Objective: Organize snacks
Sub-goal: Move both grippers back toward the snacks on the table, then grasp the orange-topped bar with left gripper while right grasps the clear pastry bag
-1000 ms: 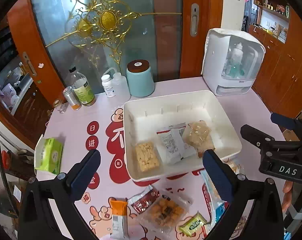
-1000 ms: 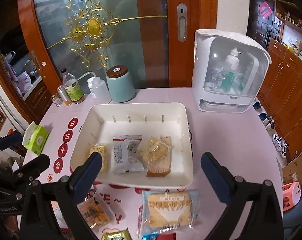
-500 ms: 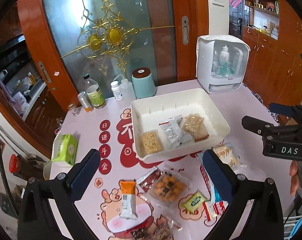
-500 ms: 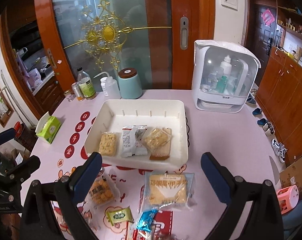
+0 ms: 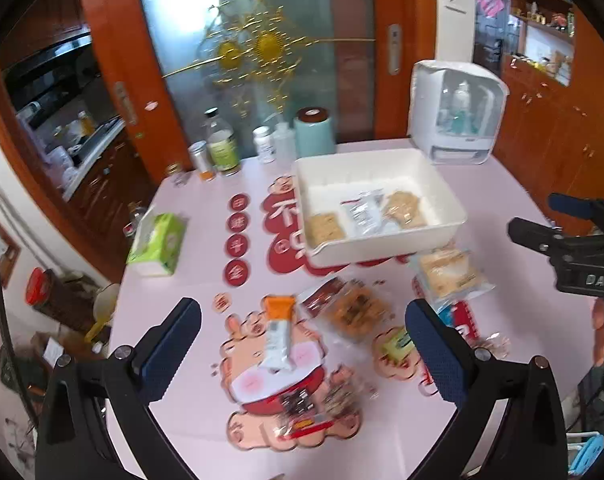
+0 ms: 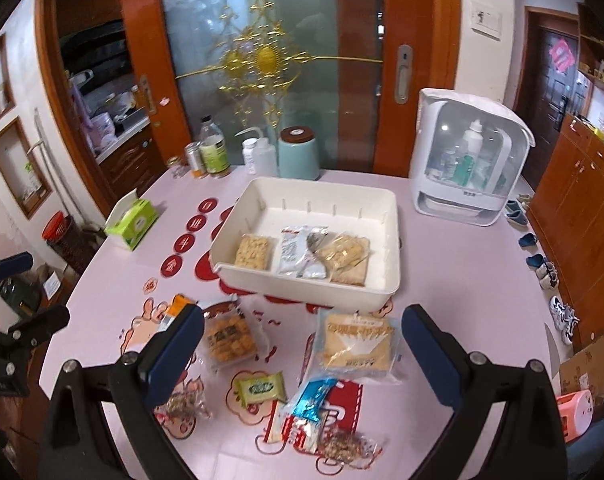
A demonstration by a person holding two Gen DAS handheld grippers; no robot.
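Your left gripper [image 5: 302, 344] hangs wide open, empty, above the orange-topped sachet [image 5: 278, 332]; white bin [image 5: 382, 246] toward the table's [image 5: 190, 392] far edge holds three packets.

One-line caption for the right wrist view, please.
Open right tool hovers over loose snack packets in front of a white bin holding three.

The back half of the white bin [image 6: 390, 240] lies bare behind its three packets, open from above. In front of it loose snack packs [image 6: 358, 346] crowd the tabletop [image 6: 462, 264], leaving only narrow gaps, though the nearest ones blur together. Bottles [image 6: 214, 148], a teal canister [image 6: 298, 152] and a white cabinet [image 6: 468, 160] wall off the far edge.
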